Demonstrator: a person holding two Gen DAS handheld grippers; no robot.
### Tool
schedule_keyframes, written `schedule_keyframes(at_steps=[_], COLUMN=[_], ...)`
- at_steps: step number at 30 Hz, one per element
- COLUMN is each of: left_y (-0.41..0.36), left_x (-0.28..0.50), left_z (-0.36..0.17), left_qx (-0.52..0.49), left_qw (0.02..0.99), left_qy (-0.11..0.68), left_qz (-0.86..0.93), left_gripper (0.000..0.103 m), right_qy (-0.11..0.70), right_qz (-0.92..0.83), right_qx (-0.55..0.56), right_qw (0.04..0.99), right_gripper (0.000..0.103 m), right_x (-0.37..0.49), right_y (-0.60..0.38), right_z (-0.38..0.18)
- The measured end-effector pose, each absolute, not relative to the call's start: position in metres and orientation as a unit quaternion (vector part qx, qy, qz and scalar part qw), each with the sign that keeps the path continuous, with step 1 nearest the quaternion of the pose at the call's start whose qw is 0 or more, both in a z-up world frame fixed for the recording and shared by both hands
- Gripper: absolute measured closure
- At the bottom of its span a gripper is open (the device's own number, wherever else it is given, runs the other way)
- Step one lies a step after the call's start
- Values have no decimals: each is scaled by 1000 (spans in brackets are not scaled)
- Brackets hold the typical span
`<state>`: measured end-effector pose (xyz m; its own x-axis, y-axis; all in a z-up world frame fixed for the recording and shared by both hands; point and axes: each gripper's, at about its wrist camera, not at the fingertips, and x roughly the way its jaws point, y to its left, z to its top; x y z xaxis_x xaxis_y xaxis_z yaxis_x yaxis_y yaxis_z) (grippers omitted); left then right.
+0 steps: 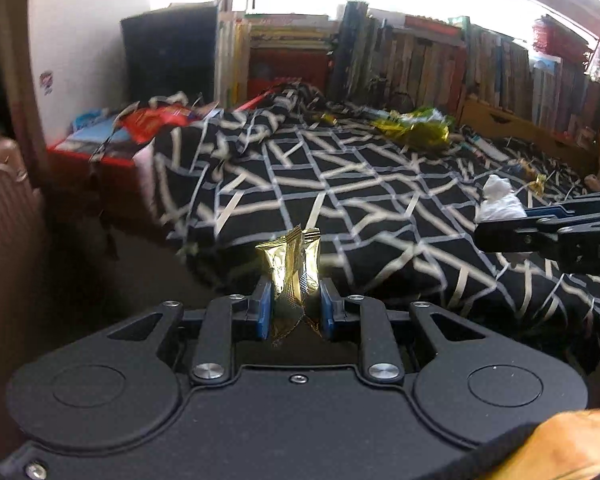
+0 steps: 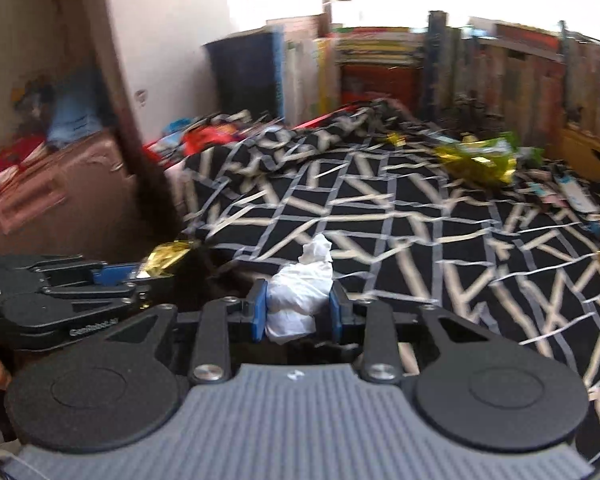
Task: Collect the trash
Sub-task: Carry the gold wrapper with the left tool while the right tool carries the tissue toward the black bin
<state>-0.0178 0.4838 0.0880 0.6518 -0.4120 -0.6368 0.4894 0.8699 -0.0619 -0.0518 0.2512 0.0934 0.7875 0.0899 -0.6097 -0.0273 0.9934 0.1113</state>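
We see the bed [image 1: 380, 200] first, its black quilt crossed with pale lines, and at its far edge a green and gold snack bag [image 1: 416, 128] with smaller scraps near the right edge, so the collecting is only partly done. By our judgement we are in the carrying step: both claws are loaded and hang over the near left corner of the bed, with no bin in either view.

The right claw [image 2: 298, 308] has its blue pads pressed on a crumpled white tissue [image 2: 300, 292], the jaws a moderate way apart around the wad. The left claw [image 1: 294, 304] is closed about as tight as it goes, pinching a gold foil wrapper [image 1: 294, 264] that stands up between its pads.

The next move, we think, calls for finding a container, bringing each claw above it, and letting go one at a time; the foil is light and may cling to a pad.

As for writing, we can make out faint raised lettering on the side of the left claw in the right wrist view, too blurred to read. The book spines [image 1: 440, 60] are equally blurred.
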Motion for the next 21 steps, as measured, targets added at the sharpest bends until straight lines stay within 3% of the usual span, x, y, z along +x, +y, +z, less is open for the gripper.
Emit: schedule_keyframes(at_steps=[21], left_y=[532], left_x=[-22], left_z=[31], left_qx=[72], left_qw=[888], left_qy=[402], left_qz=[-213], left_gripper=[80], right_qy=[385], right_qz=[82], right_qx=[36], right_qw=[918], right_gripper=[66], right_x=[-43], right_y=[315], right_z=[47])
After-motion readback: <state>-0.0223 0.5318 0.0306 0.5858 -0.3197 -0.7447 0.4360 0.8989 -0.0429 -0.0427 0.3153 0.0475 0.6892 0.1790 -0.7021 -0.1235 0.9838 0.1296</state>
